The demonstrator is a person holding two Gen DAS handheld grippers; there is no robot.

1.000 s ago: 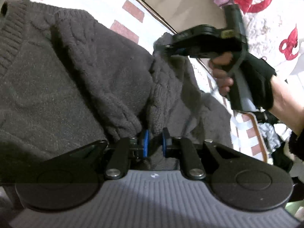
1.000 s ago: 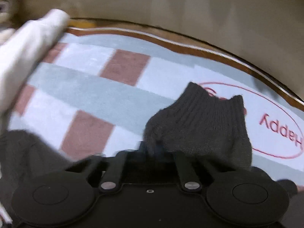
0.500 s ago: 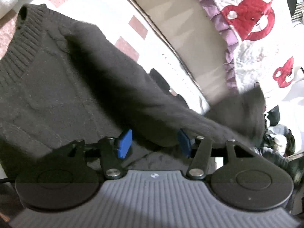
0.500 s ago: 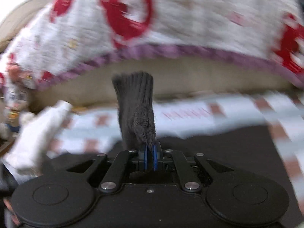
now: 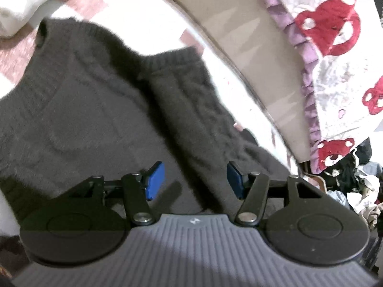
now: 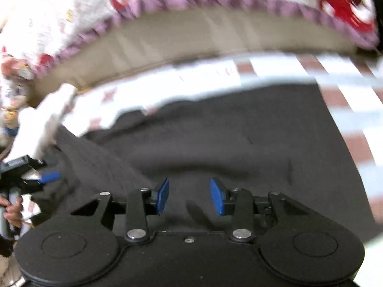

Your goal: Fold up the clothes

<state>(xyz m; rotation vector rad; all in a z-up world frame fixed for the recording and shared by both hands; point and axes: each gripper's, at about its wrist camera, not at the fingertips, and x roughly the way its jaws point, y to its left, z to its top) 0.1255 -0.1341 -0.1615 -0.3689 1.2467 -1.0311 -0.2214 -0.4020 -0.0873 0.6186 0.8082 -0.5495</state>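
Observation:
A dark grey cable-knit sweater (image 5: 79,110) lies flat on a checked pink, white and grey blanket (image 5: 167,14). One sleeve (image 5: 191,100) is laid across the sweater's body, its ribbed cuff pointing away from me. My left gripper (image 5: 194,179) hangs open just above the sleeve, nothing between its blue pads. The right wrist view, blurred, shows the same sweater (image 6: 227,138) spread below my right gripper (image 6: 189,197), which is open and holds nothing. The left gripper (image 6: 49,176) also shows at that view's left edge, held by a hand.
A beige padded edge (image 5: 239,35) runs along the far side of the blanket. Beyond it hangs a white quilt with red bear prints and a purple frill (image 5: 335,47). A white cloth (image 5: 28,0) lies at the upper left. Cluttered items (image 5: 359,186) sit at the right.
One second ago both grippers were shut on the sweater. The left opened first. The right carried the cuff up and over, then opened, and the sleeve now lies across the body.

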